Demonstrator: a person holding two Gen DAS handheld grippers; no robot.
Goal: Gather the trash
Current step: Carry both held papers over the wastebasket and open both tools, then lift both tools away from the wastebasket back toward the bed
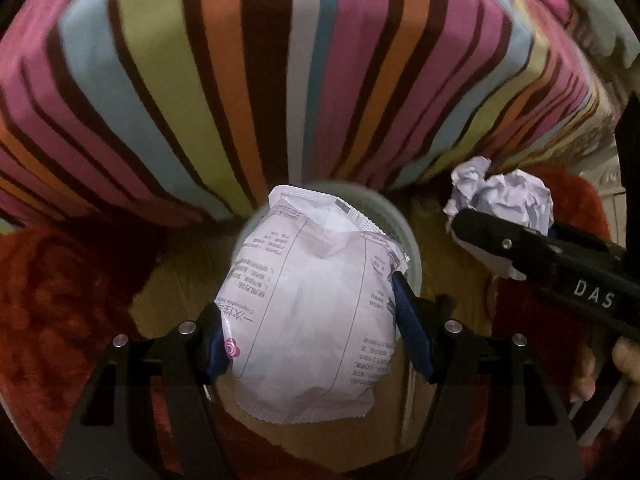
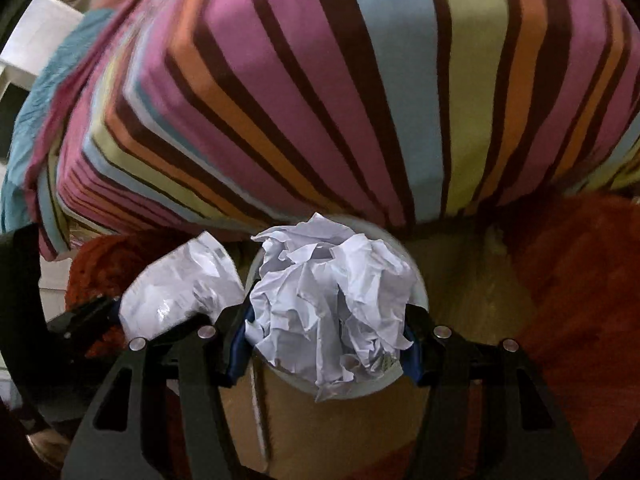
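My left gripper (image 1: 312, 320) is shut on a white printed plastic wrapper (image 1: 312, 320), which hangs over a pale round bin (image 1: 412, 256) below. My right gripper (image 2: 328, 328) is shut on a crumpled ball of white paper (image 2: 328, 300), also above the bin's pale rim (image 2: 418, 292). In the left wrist view the right gripper (image 1: 472, 226) shows at the right with the paper ball (image 1: 508, 196). In the right wrist view the left gripper (image 2: 116, 312) and its wrapper (image 2: 180, 292) sit just left of the paper.
A bed with a striped cover (image 1: 280, 60) (image 2: 360, 80) fills the upper half of both views. Red shaggy rug (image 1: 60, 300) (image 2: 580, 280) lies on a wooden floor (image 2: 472, 280) around the bin. A hand (image 1: 624, 356) shows at the far right.
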